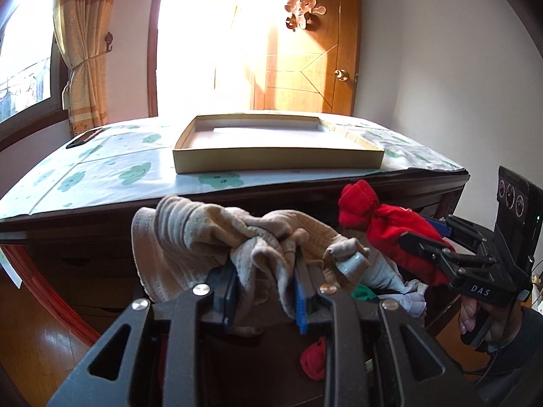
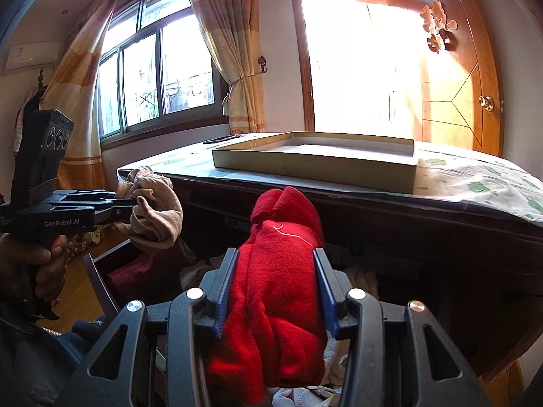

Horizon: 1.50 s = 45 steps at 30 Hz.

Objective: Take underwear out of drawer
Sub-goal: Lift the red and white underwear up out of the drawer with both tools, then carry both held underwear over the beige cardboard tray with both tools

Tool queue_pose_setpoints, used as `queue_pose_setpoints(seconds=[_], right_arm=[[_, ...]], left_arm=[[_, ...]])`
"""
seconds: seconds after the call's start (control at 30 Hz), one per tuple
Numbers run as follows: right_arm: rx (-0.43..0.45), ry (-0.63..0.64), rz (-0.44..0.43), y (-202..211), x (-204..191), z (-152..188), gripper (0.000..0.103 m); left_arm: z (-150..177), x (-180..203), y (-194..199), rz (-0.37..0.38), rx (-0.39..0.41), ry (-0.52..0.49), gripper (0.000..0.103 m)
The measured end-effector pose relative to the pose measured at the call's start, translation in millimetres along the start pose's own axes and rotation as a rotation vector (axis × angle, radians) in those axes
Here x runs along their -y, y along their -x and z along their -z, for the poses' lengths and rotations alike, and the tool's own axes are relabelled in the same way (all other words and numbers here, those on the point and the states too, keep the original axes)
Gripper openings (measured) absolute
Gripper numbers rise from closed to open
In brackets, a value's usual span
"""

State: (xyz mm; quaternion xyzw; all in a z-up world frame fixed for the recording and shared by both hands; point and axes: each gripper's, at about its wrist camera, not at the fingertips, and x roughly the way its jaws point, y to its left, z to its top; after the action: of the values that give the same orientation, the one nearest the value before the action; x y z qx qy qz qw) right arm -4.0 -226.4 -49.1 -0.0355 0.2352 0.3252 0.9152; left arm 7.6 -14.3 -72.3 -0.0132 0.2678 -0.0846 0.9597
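My left gripper (image 1: 266, 291) is shut on beige underwear (image 1: 203, 234), held up in front of the table edge; it also shows in the right wrist view (image 2: 156, 213). My right gripper (image 2: 276, 281) is shut on red underwear (image 2: 281, 288), also lifted; in the left wrist view the red underwear (image 1: 380, 224) hangs from the right gripper (image 1: 427, 247) at the right. Below both, the open drawer (image 2: 98, 281) holds more clothes, among them a red piece (image 1: 314, 361) and white pieces (image 1: 412, 300).
A dark wooden table (image 1: 237, 200) with a cloud-print cover (image 1: 112, 169) stands ahead. A shallow cardboard tray (image 1: 271, 161) lies on it, also in the right wrist view (image 2: 315, 166). A dark flat object (image 1: 83, 138) lies at its far left. A door and window are behind.
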Motion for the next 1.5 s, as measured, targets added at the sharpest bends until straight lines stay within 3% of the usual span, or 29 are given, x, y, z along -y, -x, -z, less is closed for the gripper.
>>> queue_pose_setpoints(seconds=[0.93, 1.2, 1.5], right_arm=[[0.137, 0.042, 0.003, 24.5, -10.2, -5.1, 0.045], [0.196, 0.052, 0.021, 36.4, -11.1, -15.9, 0.046], [0.202, 0.050, 0.024, 36.6, -11.9, -20.9, 0.046]], left_arm=[[-16.0, 14.7, 16.5, -0.061, 0.152, -0.078, 0.025], [-22.7, 17.9, 17.5, -0.066, 0.177, -0.087, 0.025], [-32.6, 20.8, 13.9, -0.055, 0.179, -0.096, 0.025]])
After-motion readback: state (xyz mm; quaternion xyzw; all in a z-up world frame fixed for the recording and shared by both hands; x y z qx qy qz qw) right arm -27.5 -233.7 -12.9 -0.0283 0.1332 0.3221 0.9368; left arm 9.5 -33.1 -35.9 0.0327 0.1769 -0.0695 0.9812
